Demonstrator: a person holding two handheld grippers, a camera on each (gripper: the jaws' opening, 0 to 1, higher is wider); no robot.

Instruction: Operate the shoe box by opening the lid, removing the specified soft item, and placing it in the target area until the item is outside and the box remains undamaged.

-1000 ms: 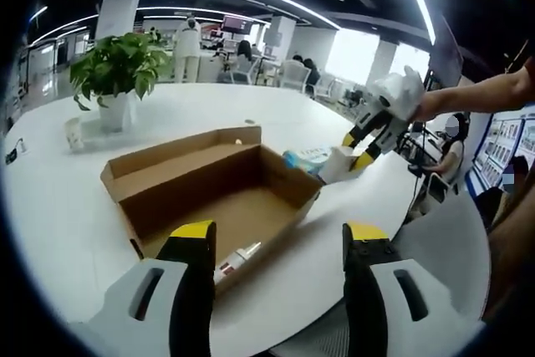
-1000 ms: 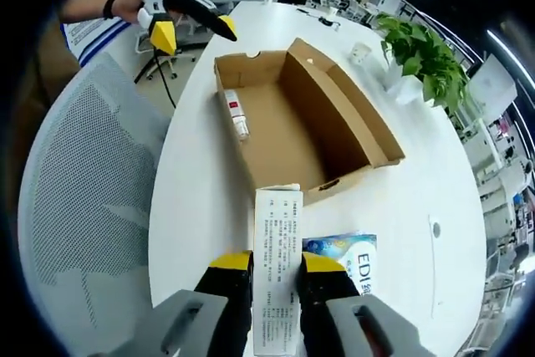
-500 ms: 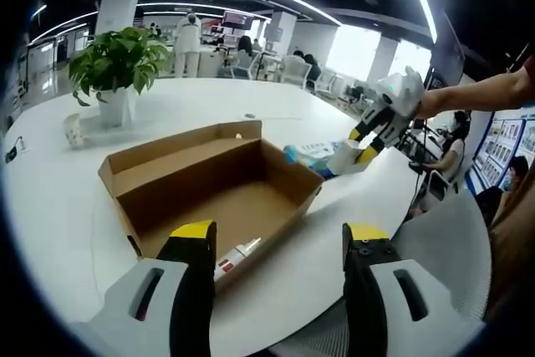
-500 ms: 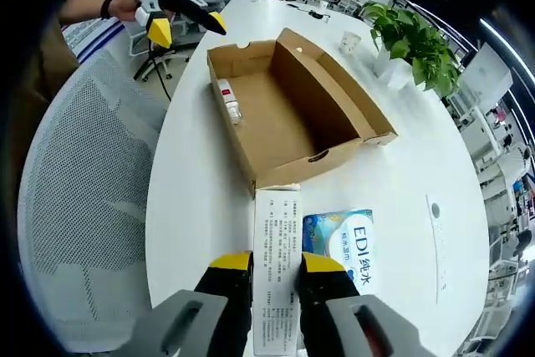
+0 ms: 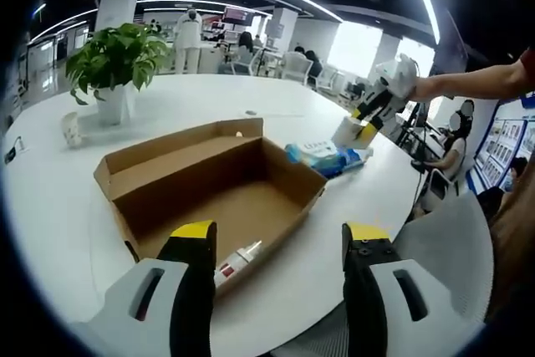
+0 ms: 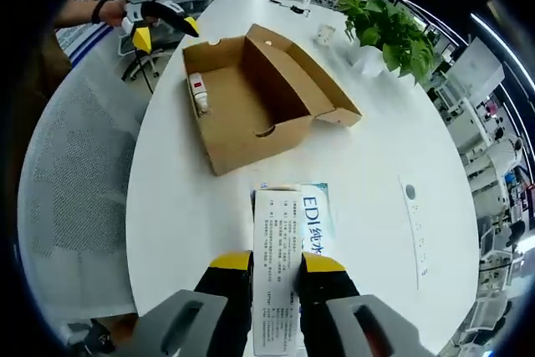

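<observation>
The open brown shoe box (image 5: 209, 181) (image 6: 251, 98) sits on the white table, with a small white tube (image 5: 238, 261) (image 6: 199, 94) lying inside at one end. My left gripper (image 5: 280, 240) (image 6: 163, 31) hovers open at that end of the box, nothing between its jaws. My right gripper (image 6: 277, 263) (image 5: 374, 106) is shut on a white printed carton (image 6: 276, 240) (image 5: 349, 131), held up past the box's far end. A blue soft packet (image 6: 318, 215) (image 5: 330, 156) lies on the table just beyond the box, partly under the carton in the right gripper view.
A potted plant (image 5: 117, 56) (image 6: 380, 27) and a paper cup (image 5: 71, 129) (image 6: 324, 35) stand at the table's far side. A grey mesh chair (image 6: 71, 190) is at the table edge. A flat strip (image 6: 414, 223) lies in the tabletop. People sit in the background.
My right gripper has carried the white carton farther from the box, beyond and above the blue packet. The left gripper has stayed open at the box's tube end.
</observation>
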